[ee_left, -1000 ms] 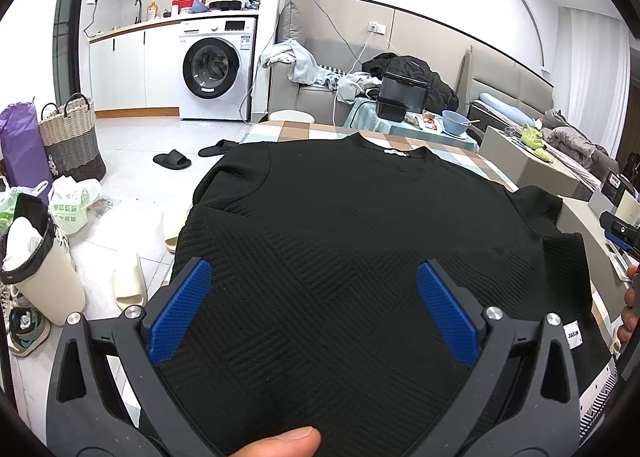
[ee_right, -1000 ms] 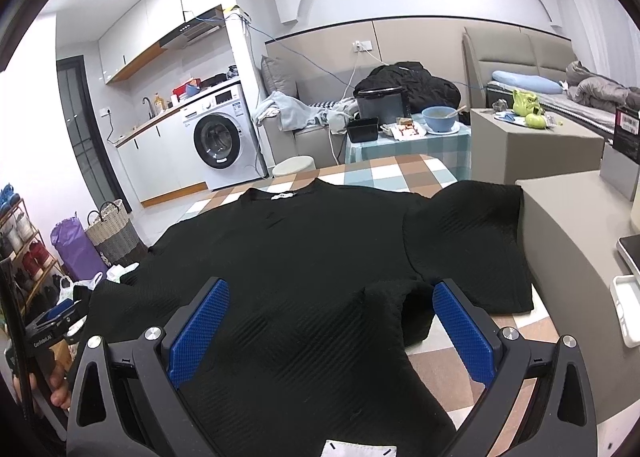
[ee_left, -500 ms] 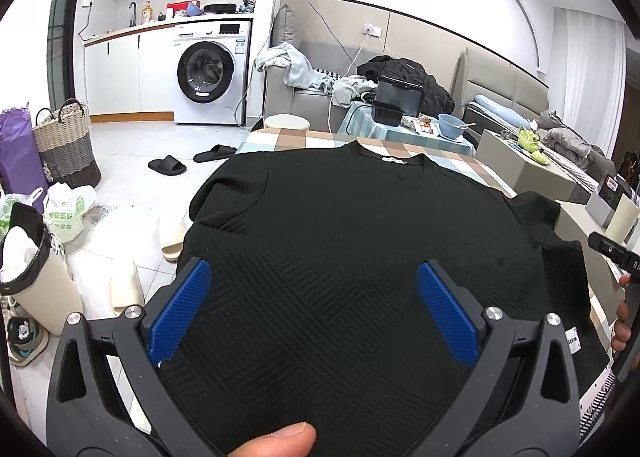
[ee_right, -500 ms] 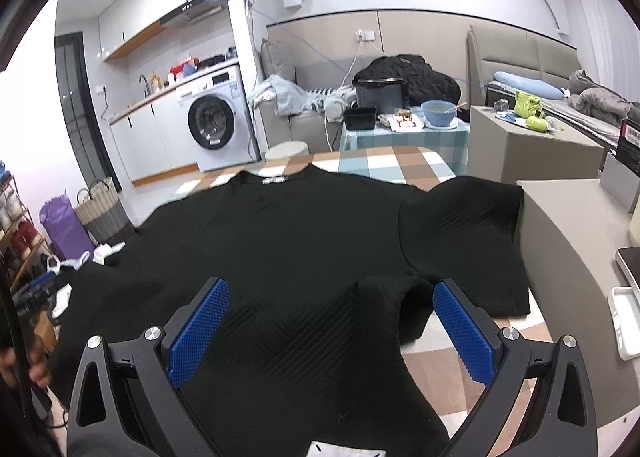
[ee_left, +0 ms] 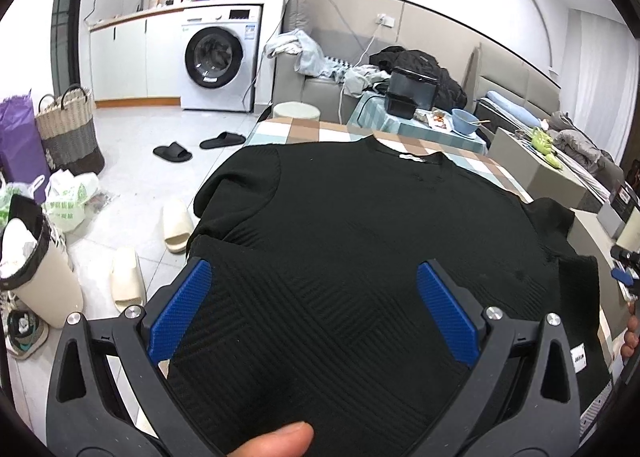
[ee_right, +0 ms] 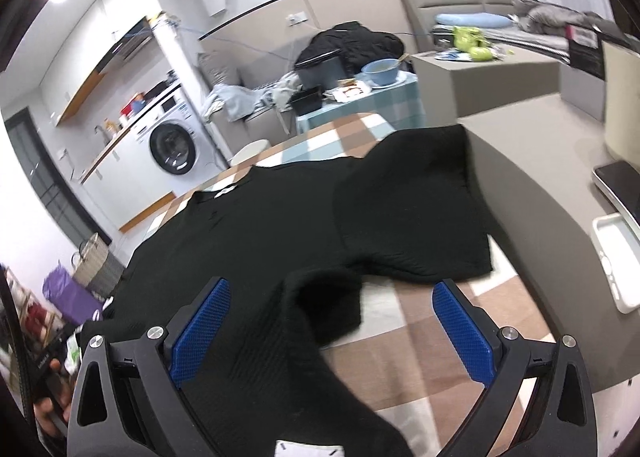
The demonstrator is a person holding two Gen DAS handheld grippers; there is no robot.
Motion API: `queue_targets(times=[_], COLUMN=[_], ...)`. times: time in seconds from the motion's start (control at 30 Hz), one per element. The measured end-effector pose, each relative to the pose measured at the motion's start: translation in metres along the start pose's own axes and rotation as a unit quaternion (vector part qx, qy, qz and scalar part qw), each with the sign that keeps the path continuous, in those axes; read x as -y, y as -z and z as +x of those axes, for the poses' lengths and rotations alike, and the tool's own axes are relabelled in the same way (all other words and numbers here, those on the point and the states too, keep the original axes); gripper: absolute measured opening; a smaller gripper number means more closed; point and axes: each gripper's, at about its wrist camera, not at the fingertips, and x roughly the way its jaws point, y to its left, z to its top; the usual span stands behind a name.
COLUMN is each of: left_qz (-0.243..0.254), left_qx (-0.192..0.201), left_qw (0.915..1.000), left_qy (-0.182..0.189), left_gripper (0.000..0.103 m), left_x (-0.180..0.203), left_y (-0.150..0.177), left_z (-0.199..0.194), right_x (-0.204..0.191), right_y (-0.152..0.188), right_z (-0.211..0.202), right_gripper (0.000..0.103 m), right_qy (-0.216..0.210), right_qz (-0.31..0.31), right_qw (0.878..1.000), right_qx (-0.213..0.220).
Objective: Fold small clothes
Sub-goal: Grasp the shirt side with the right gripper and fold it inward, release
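The left gripper (ee_left: 312,313) has its jaws spread wide, blue pads (ee_left: 178,311) apart, over the near hem of the black sweater (ee_left: 360,241); nothing is pinched between them. A thumb tip (ee_left: 276,439) shows at the bottom edge of the left wrist view. The right gripper (ee_right: 330,331) likewise has its jaws spread, straddling the sweater's lower right corner, where the fabric bunches into a raised fold (ee_right: 324,297); no cloth is clamped.

The sweater lies spread face up on the checked worktop (ee_right: 420,321), neck away from the grippers. A white neck label (ee_left: 412,156) shows at the collar (its print too small to read), and a small white side tag (ee_left: 579,360) near the right hem carries dark lettering that cannot be made out. Another white tag (ee_right: 308,450) sits at the bottom of the right wrist view, also unreadable.

Edges: the left sleeve (ee_left: 236,181) hangs over the worktop's left edge above the floor. The right sleeve (ee_right: 416,209) lies flat, its cuff touching a grey block (ee_right: 540,177) along the worktop's right side. Bare checked cloth shows between the right sleeve's lower edge and the right jaws, and beyond the collar.

On the floor to the left stand a bin (ee_left: 36,273) and cream slippers (ee_left: 176,225); farther off, a washing machine (ee_left: 220,61).
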Motion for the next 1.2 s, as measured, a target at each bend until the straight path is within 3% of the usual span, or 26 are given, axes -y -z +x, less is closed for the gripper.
queue_targets(times=[0.13, 0.37, 0.5, 0.67, 0.8, 0.83, 0.9, 1.03, 1.13, 1.2], left_qz=[-0.008, -0.008, -0.003, 0.000, -0.002, -0.003, -0.003, 0.001, 0.003, 0.005], left_qx=[-0.011, -0.012, -0.016, -0.020, -0.024, -0.025, -0.025, -0.026, -0.024, -0.020], left_qw=[0.9999, 0.9998, 0.9998, 0.9997, 0.9996, 0.9997, 0.9997, 0.9997, 0.9997, 0.9998], left_qy=[-0.008, -0.015, -0.015, -0.014, -0.011, -0.009, -0.006, -0.003, -0.005, -0.005], left_gripper=[0.101, 0.098, 0.098, 0.098, 0.098, 0.098, 0.098, 0.098, 0.098, 0.098], left_x=[-0.003, -0.005, -0.003, 0.002, 0.004, 0.004, 0.004, 0.004, 0.004, 0.004], left_y=[-0.006, -0.012, -0.014, -0.015, -0.016, -0.016, -0.016, -0.017, -0.018, -0.019], left_z=[0.013, 0.026, 0.031, 0.039, 0.045, 0.046, 0.046, 0.047, 0.047, 0.046], right_x=[0.032, 0.084, 0.091, 0.093, 0.088, 0.087, 0.086, 0.076, 0.065, 0.045], right_y=[-0.007, -0.013, -0.014, -0.018, -0.023, -0.025, -0.029, -0.044, -0.062, -0.076], right_z=[0.010, 0.041, 0.058, 0.069, 0.077, 0.081, 0.084, 0.075, 0.067, 0.060], right_gripper=[0.098, 0.085, 0.071, 0.057, 0.029, 0.018, 0.014, 0.013, 0.012, 0.012], right_qy=[0.034, 0.054, 0.096, 0.116, 0.138, 0.138, 0.140, 0.134, 0.101, 0.058], right_qz=[0.051, 0.127, 0.124, 0.108, 0.089, 0.086, 0.084, 0.077, 0.086, 0.081], right_qw=[0.998, 0.989, 0.986, 0.985, 0.984, 0.984, 0.984, 0.987, 0.991, 0.995], right_qx=[-0.011, -0.046, -0.058, -0.062, -0.065, -0.069, -0.067, -0.035, -0.010, 0.009])
